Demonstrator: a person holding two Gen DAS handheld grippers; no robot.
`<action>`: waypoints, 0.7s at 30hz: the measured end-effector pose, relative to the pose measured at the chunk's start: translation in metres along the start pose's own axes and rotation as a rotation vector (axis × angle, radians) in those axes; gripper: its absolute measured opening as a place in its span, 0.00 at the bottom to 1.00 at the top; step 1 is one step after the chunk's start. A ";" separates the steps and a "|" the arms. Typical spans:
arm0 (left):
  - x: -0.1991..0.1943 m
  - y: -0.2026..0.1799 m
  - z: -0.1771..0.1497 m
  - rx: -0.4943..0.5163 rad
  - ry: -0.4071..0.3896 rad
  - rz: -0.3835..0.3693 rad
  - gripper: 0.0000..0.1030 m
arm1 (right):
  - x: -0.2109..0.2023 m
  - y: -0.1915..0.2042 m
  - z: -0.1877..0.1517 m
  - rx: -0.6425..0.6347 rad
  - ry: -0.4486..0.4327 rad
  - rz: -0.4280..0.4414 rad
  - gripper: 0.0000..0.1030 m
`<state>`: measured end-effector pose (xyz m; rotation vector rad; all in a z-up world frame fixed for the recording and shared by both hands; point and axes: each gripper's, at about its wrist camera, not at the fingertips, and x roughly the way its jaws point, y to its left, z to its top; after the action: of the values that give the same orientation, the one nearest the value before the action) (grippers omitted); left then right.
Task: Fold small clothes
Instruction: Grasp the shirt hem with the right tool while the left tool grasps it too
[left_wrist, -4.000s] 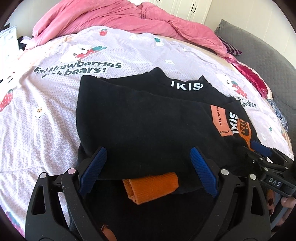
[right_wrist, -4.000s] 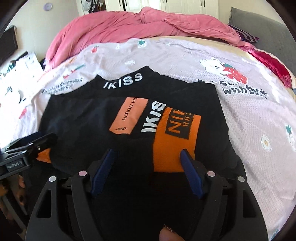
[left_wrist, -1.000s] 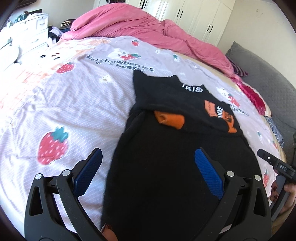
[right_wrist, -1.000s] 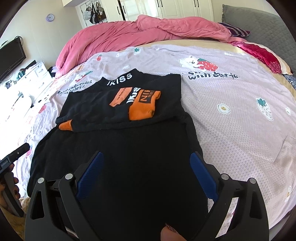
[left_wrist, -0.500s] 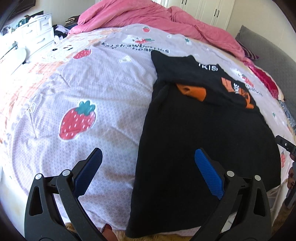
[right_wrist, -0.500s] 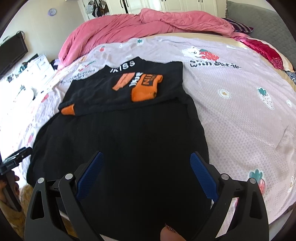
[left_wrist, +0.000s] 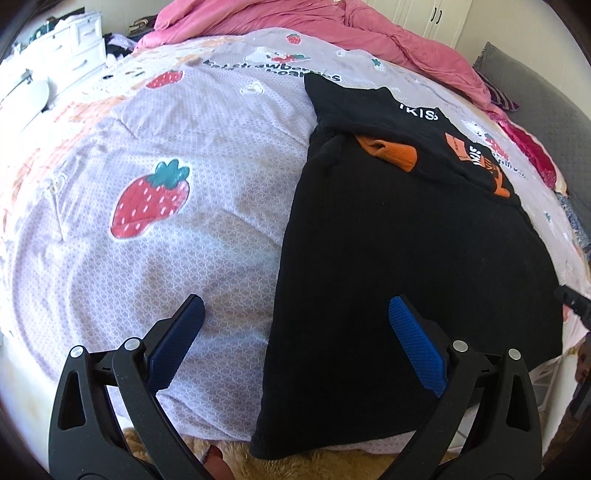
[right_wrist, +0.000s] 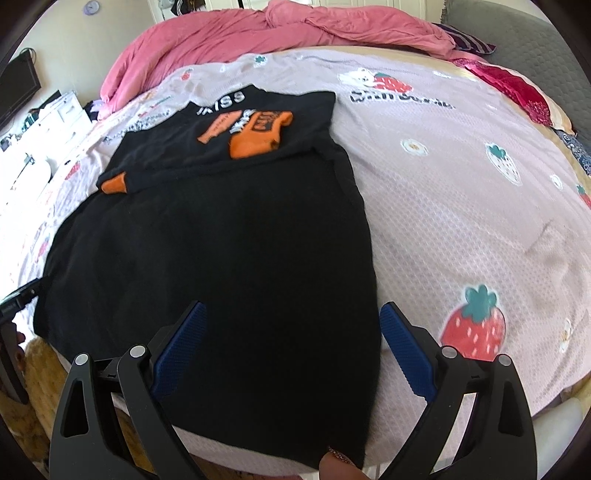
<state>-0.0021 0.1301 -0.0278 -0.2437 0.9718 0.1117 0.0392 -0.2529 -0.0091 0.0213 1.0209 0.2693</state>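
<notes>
At the bottom of the left wrist view, the left gripper (left_wrist: 295, 332) has its two blue fingers (left_wrist: 175, 341) spread wide apart, and nothing is between them. One finger hangs over the bed sheet (left_wrist: 184, 147) and the other over the black sweater (left_wrist: 406, 258). At the bottom of the right wrist view, the right gripper (right_wrist: 291, 338) is wide open too and holds nothing. Its blue fingers (right_wrist: 406, 352) sit on each side of the sweater's right edge.

The black sweater (right_wrist: 221, 258) lies flat in the middle of the bed. Its bottom edge reaches the near edge of the bed. Farther up, the sleeves are folded across the chest. An orange cuff (right_wrist: 114, 182) shows on the left side, and another orange cuff (right_wrist: 255, 142) with dark letters lies near the middle. White letters (right_wrist: 221, 103) run along the collar at the top.

The bed sheet (right_wrist: 461, 184) is light purple with strawberries (right_wrist: 472, 325) and bears on it. At the very top of the frame, a pink blanket (right_wrist: 258, 29) is bunched up at the far end of the bed.
</notes>
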 end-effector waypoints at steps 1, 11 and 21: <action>0.000 0.002 -0.002 -0.007 0.005 -0.014 0.91 | 0.000 -0.002 -0.003 0.006 0.011 0.006 0.91; -0.008 0.008 -0.015 -0.021 0.038 -0.135 0.91 | 0.000 -0.013 -0.021 0.029 0.087 0.007 0.91; -0.014 -0.009 -0.032 0.060 0.066 -0.192 0.70 | -0.003 -0.018 -0.040 0.032 0.152 0.010 0.91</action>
<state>-0.0333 0.1131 -0.0323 -0.2857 1.0102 -0.1012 0.0078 -0.2752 -0.0303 0.0355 1.1760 0.2663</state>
